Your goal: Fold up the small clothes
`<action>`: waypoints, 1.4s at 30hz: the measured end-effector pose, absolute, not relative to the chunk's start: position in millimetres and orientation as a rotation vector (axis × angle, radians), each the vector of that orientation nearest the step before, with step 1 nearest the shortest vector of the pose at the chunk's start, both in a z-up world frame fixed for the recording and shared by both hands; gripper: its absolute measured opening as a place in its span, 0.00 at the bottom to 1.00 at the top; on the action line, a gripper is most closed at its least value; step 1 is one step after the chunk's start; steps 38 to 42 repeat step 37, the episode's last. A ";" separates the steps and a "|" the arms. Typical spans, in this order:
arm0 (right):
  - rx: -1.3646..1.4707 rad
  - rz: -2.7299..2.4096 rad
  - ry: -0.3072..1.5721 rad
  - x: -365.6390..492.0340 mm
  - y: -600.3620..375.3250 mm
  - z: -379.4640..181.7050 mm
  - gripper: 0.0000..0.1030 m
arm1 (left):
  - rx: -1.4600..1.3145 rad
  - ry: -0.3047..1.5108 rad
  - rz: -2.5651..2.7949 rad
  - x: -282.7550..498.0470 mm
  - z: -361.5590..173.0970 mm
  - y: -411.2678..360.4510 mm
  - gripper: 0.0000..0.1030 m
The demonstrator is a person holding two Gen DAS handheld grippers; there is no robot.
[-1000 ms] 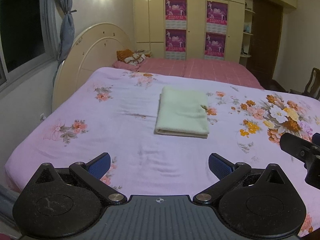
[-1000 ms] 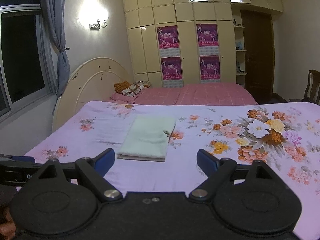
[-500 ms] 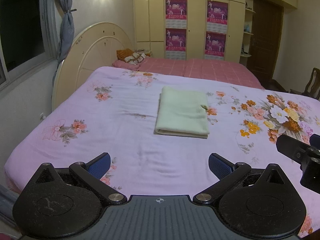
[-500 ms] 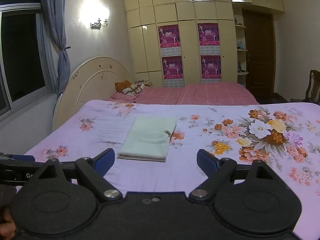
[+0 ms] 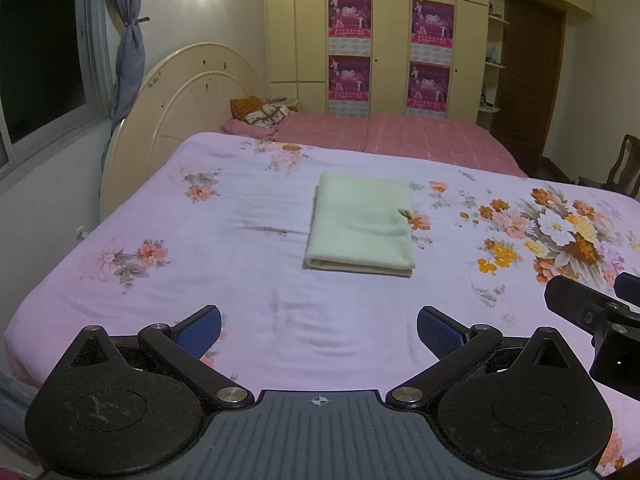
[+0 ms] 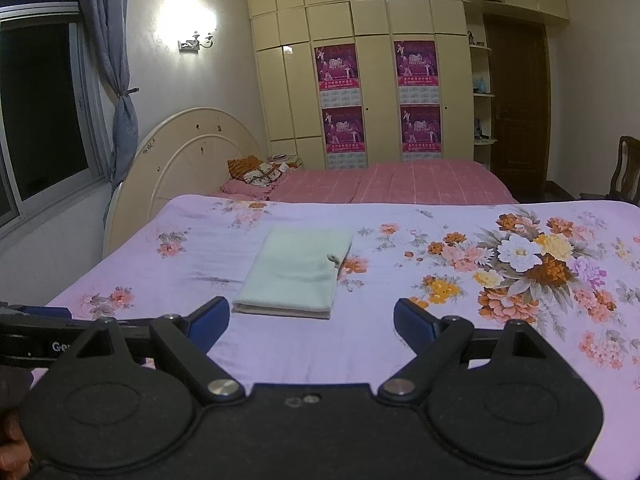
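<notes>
A pale green cloth (image 5: 362, 226) lies folded in a neat rectangle on the lilac floral bedsheet (image 5: 200, 264); it also shows in the right wrist view (image 6: 298, 274). My left gripper (image 5: 319, 330) is open and empty, held above the near part of the bed, well short of the cloth. My right gripper (image 6: 311, 324) is open and empty, held just in front of the cloth's near edge. The right gripper's body shows at the right edge of the left wrist view (image 5: 592, 316).
A second bed with a pink checked cover (image 5: 400, 136) and a cream round headboard (image 5: 188, 96) lie beyond. A wardrobe with posters (image 6: 380, 104) stands at the back, a window (image 6: 36, 112) at the left, a wooden chair (image 6: 624, 172) at the right.
Both grippers have drifted slightly; the views shift a little. The cloth has not moved and both grippers stay open.
</notes>
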State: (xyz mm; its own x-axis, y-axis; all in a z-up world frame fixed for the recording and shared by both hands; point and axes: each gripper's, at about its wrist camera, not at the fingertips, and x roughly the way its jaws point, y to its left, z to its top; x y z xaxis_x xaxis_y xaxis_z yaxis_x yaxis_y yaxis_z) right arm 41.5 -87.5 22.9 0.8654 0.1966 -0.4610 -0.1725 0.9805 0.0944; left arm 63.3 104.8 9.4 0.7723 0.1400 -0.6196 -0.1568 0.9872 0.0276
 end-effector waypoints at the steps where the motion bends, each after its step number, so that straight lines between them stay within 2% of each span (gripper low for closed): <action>1: 0.052 0.193 0.488 41.3 -87.6 23.0 0.86 | -0.026 0.670 0.161 63.4 9.4 104.5 1.00; 30: 0.058 0.195 0.509 52.7 -92.9 13.8 0.86 | -0.031 0.682 0.186 72.2 3.0 109.0 1.00; 42: 0.061 0.190 0.523 59.0 -93.7 9.3 0.86 | -0.001 0.634 0.179 77.3 2.5 106.3 1.00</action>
